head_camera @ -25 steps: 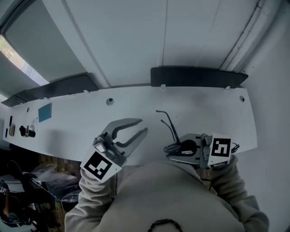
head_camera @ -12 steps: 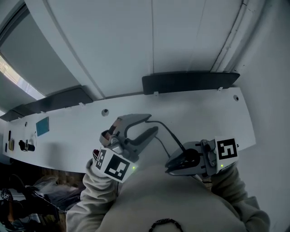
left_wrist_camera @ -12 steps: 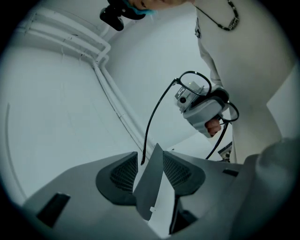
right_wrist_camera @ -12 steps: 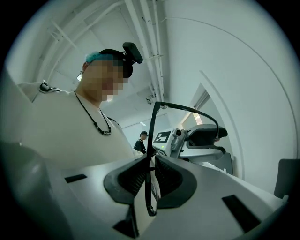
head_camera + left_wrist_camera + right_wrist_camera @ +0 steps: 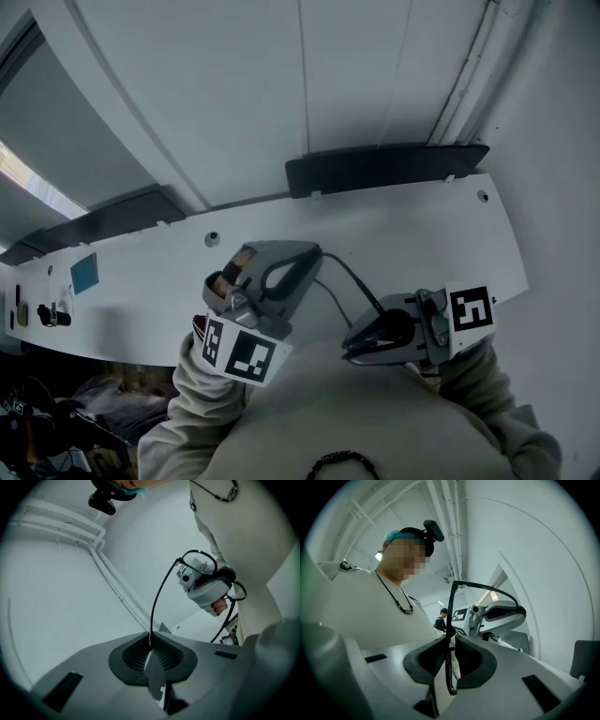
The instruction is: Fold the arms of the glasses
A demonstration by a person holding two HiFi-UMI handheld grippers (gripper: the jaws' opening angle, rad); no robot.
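The black thin-framed glasses hang between both grippers above the white table. My right gripper is shut on the front rim; in the right gripper view the rim is pinched between the pads of that gripper. One arm runs from the frame to my left gripper. Its jaws have just been closing, and now the left gripper pinches the arm's tip. The other arm arcs out toward the left gripper's body.
A long black strip lines the table's back edge. A teal card and small dark objects lie at the table's far left. My own torso fills the lower part of the head view.
The left gripper moved right to the glasses arm, rolled over, and went from wide open to shut on the arm's tip. The right gripper lifted the glasses slightly.
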